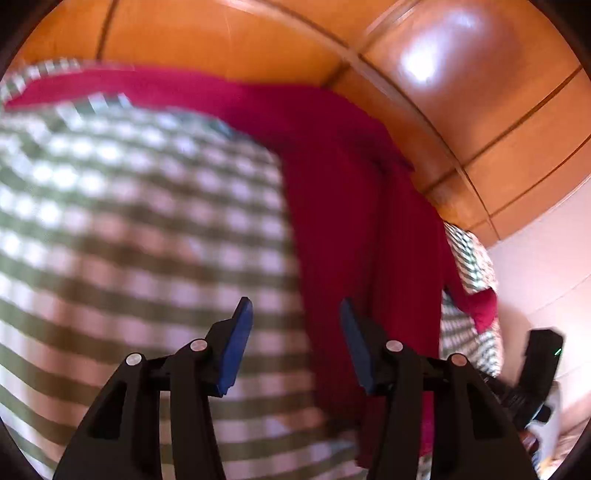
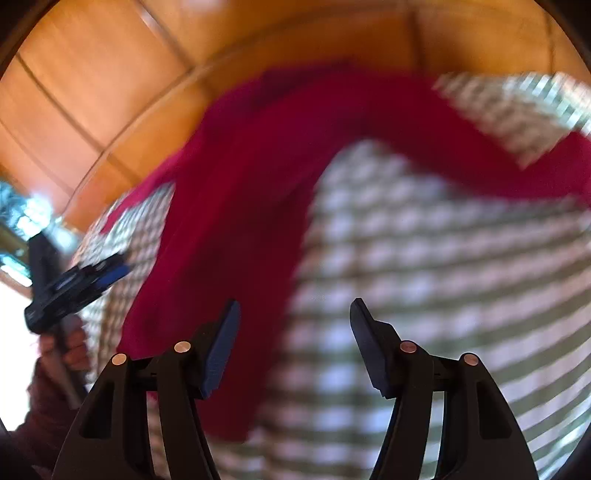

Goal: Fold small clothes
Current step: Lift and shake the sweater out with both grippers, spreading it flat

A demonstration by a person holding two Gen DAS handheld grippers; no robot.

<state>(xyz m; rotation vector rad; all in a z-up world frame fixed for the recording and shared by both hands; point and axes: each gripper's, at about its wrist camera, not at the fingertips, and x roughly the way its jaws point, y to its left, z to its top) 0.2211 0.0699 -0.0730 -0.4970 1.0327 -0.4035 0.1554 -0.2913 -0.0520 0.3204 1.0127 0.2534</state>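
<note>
A: Now, both tools spread, gripping nothing: left tool (image 1: pixel 297 314), right tool (image 2: pixel 295 314).
B: Garment?
A: Red garment (image 1: pixel 351 206) draped over checked cloth (image 1: pixel 129 221), centre-right of frame. Likely pre-grasp.
B: Next?
A: Probably pinch an edge, then fold over.

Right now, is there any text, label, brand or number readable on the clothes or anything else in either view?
None readable.
Red garment: no visible tag or print.
Checked cloth: pattern only, blurred.
Wood panels: no markings.
Other tongs: only a green light, no legible text.
</note>
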